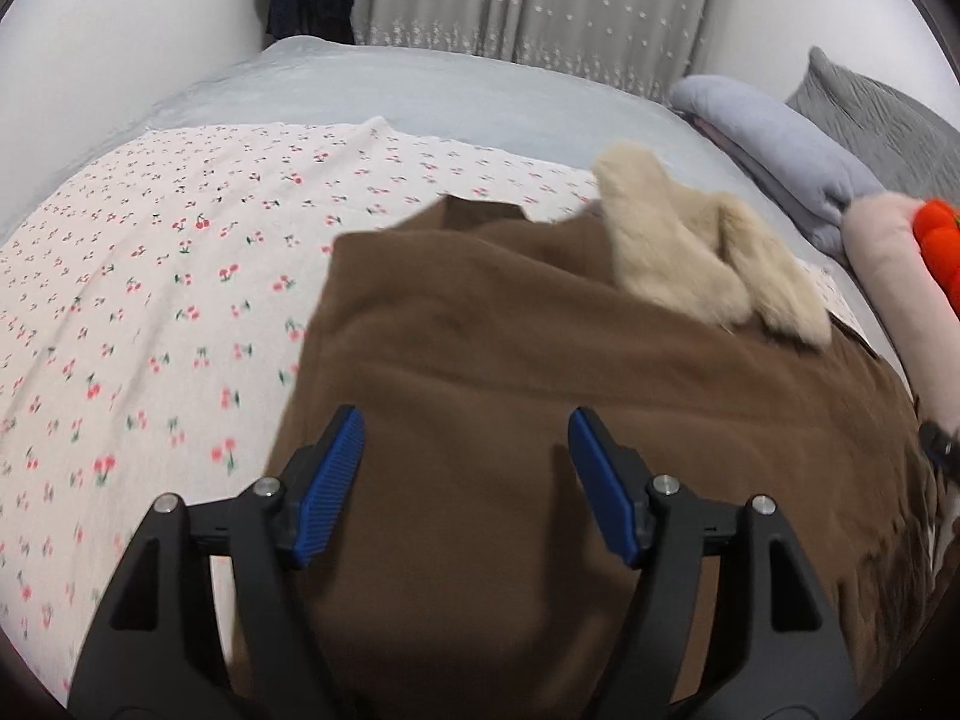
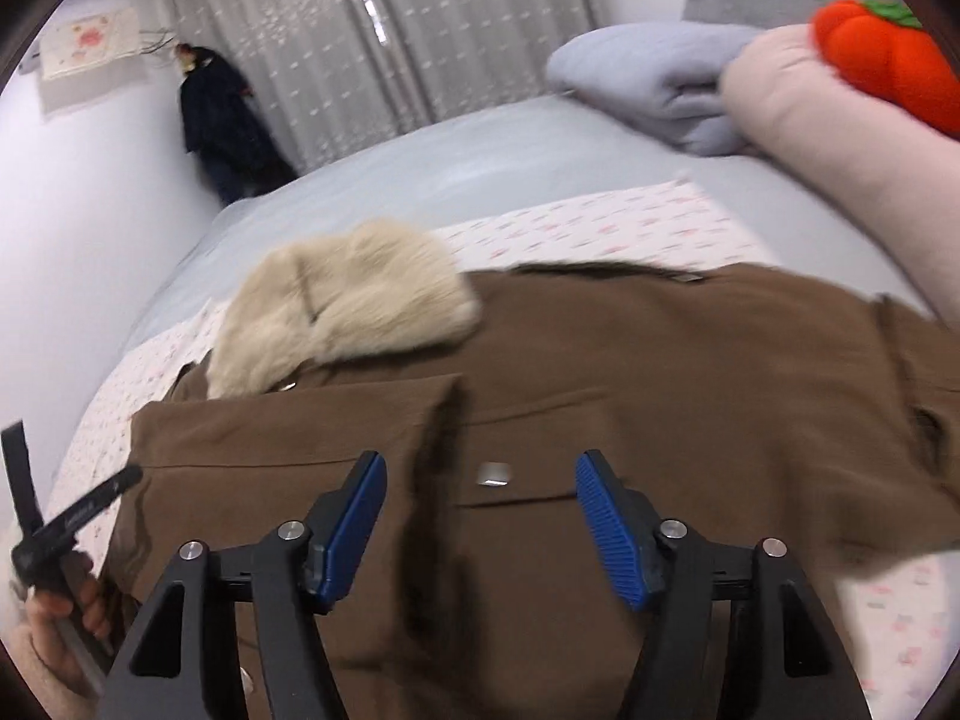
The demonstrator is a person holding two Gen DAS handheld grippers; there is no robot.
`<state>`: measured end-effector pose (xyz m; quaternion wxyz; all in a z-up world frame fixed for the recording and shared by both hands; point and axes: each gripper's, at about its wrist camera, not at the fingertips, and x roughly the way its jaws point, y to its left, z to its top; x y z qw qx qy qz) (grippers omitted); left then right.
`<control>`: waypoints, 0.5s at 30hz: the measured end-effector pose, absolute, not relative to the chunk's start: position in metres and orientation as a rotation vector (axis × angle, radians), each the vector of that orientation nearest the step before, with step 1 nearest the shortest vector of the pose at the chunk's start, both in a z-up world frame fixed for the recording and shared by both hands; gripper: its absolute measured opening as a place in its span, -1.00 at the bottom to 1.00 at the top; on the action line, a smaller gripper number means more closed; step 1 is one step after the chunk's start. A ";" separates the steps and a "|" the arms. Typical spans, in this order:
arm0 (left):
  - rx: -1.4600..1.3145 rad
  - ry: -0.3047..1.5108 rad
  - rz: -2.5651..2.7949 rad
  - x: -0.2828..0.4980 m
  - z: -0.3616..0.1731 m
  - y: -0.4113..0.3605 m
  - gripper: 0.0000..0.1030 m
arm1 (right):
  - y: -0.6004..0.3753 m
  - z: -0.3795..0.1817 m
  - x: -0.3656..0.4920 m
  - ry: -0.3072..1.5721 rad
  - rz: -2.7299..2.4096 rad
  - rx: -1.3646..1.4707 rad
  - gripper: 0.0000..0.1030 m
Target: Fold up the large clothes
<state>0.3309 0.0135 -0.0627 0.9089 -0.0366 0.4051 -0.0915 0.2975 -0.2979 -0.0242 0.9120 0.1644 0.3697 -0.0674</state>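
Observation:
A brown coat with a cream fur collar lies on a cherry-print sheet spread over the bed. My left gripper hovers above the coat's brown cloth, jaws apart, nothing between its blue pads. In the right wrist view the same coat lies with a folded flap and a metal snap showing, the fur collar beyond. My right gripper stands open over the snap, clear of the cloth. A hand holding the other gripper's handle shows at lower left.
A folded grey blanket, a grey pillow and a pink plush with an orange fruit lie at the bed's right end. Curtains and a dark hanging garment stand behind the pale blue bedsheet.

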 end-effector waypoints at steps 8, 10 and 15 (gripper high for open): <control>-0.138 0.882 -0.238 0.267 -0.043 0.009 0.72 | -0.368 -0.002 0.247 0.730 -0.342 0.157 0.53; -0.138 0.874 -0.238 0.259 -0.043 0.004 0.74 | -0.395 -0.003 0.241 0.755 -0.391 0.146 0.53; -0.073 0.879 -0.240 0.249 -0.047 -0.021 0.74 | -0.449 -0.015 0.232 0.822 -0.466 0.173 0.53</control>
